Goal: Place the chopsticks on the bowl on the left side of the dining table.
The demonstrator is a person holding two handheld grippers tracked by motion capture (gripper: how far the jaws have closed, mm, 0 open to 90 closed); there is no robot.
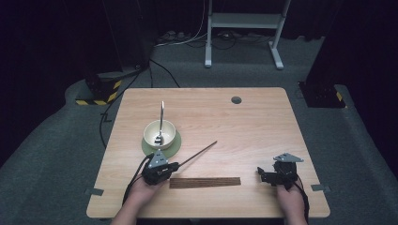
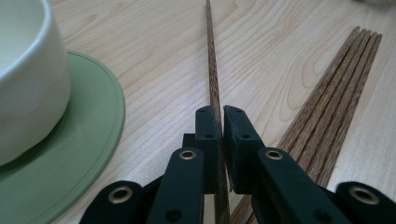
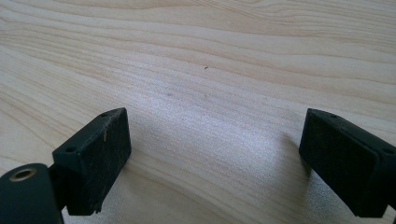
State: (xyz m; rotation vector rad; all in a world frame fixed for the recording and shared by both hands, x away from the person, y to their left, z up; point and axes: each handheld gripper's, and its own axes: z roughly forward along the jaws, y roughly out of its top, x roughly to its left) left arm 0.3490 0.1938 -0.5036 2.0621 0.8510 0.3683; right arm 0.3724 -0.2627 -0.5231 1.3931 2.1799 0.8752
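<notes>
On the pale, grained wooden desk [image 1: 263, 122] I see my left gripper [image 2: 222, 122] clamped on one thin dark wooden chopstick [image 2: 213, 79], which runs straight out from its black jaws toward the desk's middle. A flat row of matching ridged chopsticks [image 2: 336, 88] lies just beside it near the front edge. My right gripper [image 3: 215, 154] rests wide apart, holding nothing.
</notes>
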